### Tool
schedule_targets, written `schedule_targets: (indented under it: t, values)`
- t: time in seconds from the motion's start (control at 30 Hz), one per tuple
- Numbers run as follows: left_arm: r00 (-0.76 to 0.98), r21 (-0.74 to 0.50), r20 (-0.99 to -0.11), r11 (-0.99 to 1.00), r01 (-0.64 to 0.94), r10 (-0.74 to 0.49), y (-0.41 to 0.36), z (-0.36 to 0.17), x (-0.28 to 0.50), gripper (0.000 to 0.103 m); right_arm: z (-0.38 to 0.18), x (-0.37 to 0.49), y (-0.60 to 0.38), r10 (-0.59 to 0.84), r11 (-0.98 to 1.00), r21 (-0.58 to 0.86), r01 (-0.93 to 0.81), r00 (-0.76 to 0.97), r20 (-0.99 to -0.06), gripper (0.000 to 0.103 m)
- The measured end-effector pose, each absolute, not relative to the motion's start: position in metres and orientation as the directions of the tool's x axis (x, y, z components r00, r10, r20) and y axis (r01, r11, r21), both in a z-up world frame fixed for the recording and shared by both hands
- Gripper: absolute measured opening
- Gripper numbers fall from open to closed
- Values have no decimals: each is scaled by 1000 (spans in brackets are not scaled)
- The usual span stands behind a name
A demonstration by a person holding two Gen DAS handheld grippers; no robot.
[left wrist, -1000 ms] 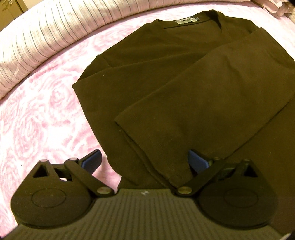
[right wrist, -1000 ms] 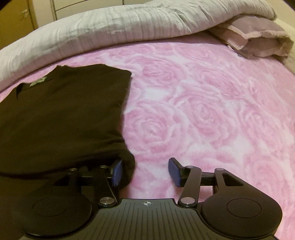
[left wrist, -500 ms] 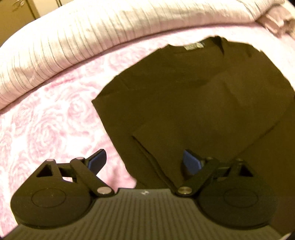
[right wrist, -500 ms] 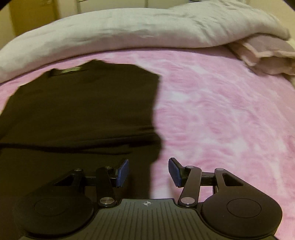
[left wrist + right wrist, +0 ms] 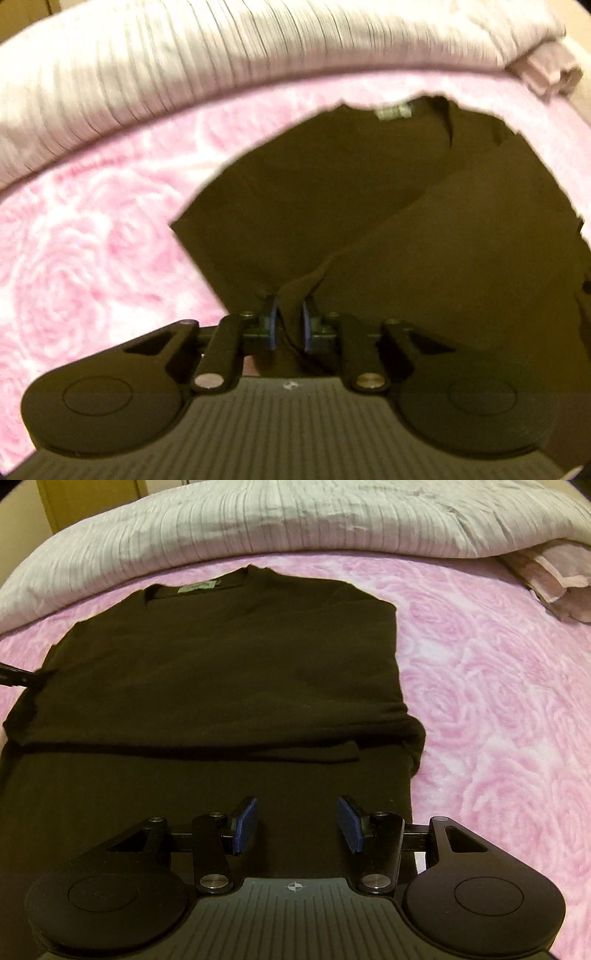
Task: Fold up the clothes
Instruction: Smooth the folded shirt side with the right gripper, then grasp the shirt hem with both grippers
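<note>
Between left tool [image 5: 288, 326] pads: shirt [image 5: 369, 221] fold.

The left gripper [image 5: 288, 325] has its blue pads nearly together, pinching a fold of dark cloth (near edge). The right gripper [image 5: 297, 827] hovers with pads spread wide.

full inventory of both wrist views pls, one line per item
dark top: 1, dark brown-black, lying partly folded on the pink blanket, neck label at the far end
pink blanket: 1, pink rose pattern, under the top
quilt: 1, pale grey with stripes, bunched along the far edge
pillow: 1, pale pink, far right corner
cabinet: 1, yellow-brown, background upper left
left gripper: 1, black with blue pads, jaws pinching the top's near fabric
right gripper: 1, same build, jaws open over the top's near edge
</note>
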State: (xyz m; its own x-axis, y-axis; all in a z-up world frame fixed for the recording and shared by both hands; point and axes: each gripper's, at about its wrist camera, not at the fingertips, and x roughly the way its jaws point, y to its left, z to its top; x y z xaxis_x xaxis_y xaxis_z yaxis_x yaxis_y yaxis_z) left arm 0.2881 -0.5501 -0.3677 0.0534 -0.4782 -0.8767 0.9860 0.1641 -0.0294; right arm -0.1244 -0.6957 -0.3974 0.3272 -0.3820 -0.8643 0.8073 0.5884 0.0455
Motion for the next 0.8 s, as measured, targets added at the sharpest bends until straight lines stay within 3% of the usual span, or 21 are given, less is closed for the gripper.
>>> schedule_targets:
  t: [0.27,0.4,0.63,0.8]
  values:
    - [95,10,-889,187,982,-448,-549,-386,281,9,-407,-125,-701,-356,569,35,822,284,-890,52]
    - [84,-14,-899,222,975,-429,-548,-380,290,22,-407,-138,-699,-342,536,40,843,260,-903,52]
    - [82,3,-892,176,984,-445,-497,-345,263,28,-401,-167,-683,-317,491,37,871,218,-923,52]
    - [47,36,-933,38,999,-356,-443,-361,205,30,-397,-180,-652,-282,452,31,891,176,-943,52]
